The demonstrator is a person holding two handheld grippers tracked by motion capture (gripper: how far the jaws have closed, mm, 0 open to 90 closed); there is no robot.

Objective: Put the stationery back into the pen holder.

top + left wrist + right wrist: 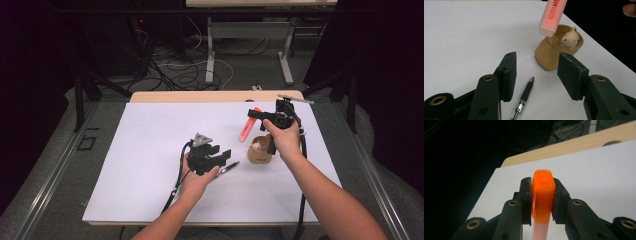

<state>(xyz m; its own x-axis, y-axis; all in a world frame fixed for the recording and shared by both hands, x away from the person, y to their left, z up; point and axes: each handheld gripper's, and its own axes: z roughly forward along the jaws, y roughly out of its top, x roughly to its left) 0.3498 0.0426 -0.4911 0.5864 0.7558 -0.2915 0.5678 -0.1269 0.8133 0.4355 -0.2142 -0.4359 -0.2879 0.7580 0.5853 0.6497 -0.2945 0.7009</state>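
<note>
My right gripper [256,116] [542,183] is shut on the orange cap end of a pink-orange highlighter [247,128] [543,195]. The highlighter [552,15] hangs tilted, its lower end close by the rim of a tan boot-shaped holder [260,156] [549,56] with a small cream bear [569,39] in its mouth. My left gripper [219,154] [537,68] is open, low over the white board. A black pen [228,168] [525,95] lies flat on the board between its jaws, untouched.
A white board [150,150] covers the wooden table [200,96], with bare room to the left. The board's right edge [609,58] runs just behind the holder. Table legs and cables [180,70] lie on the floor beyond.
</note>
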